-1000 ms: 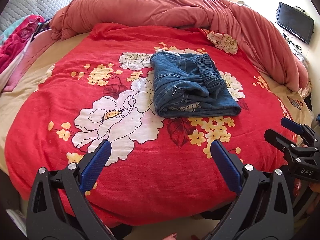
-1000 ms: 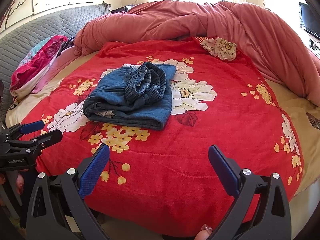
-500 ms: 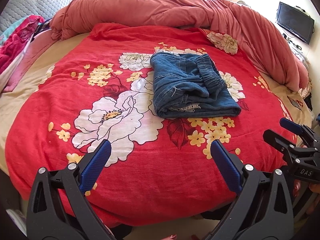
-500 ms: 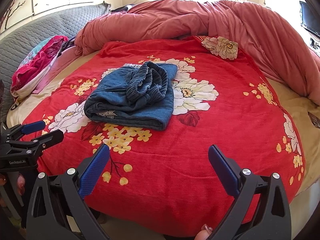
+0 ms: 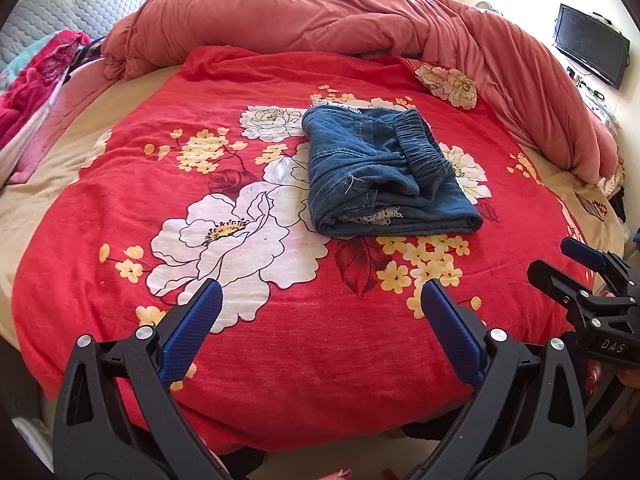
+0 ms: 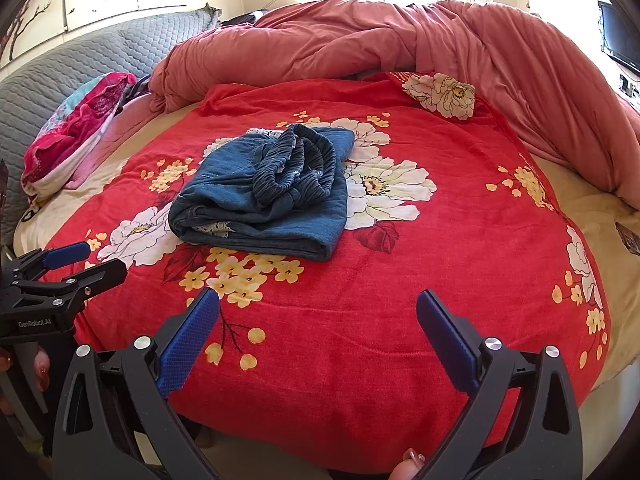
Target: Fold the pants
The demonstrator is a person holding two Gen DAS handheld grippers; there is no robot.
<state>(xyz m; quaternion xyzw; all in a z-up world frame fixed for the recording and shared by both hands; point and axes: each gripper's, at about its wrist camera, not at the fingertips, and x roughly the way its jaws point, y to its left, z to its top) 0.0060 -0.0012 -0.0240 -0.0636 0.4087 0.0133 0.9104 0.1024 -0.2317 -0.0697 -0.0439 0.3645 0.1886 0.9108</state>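
Blue denim pants (image 5: 384, 176) lie folded into a compact bundle on the red flowered blanket (image 5: 120, 208), elastic waistband on top and a strip of white lace showing at the front edge. In the right wrist view the pants (image 6: 268, 196) sit left of centre. My left gripper (image 5: 320, 308) hangs open over the blanket's near edge, well short of the pants, nothing between its blue pads. My right gripper (image 6: 318, 316) is open too, equally far back and empty. Each gripper shows in the other's view: the right gripper (image 5: 572, 264) at the right edge, the left gripper (image 6: 84, 260) at the left edge.
A bunched pink duvet (image 5: 360, 16) runs along the back and right of the bed. Pink and teal clothes (image 6: 76, 120) are piled at the left by the grey quilted headboard (image 6: 80, 60). A TV (image 5: 588, 48) hangs on the right wall. A person's fingertips (image 6: 412, 460) hold the handle below.
Both views have shifted only slightly; the pants lie the same way and both grippers remain open, held back at the bed's near edge.
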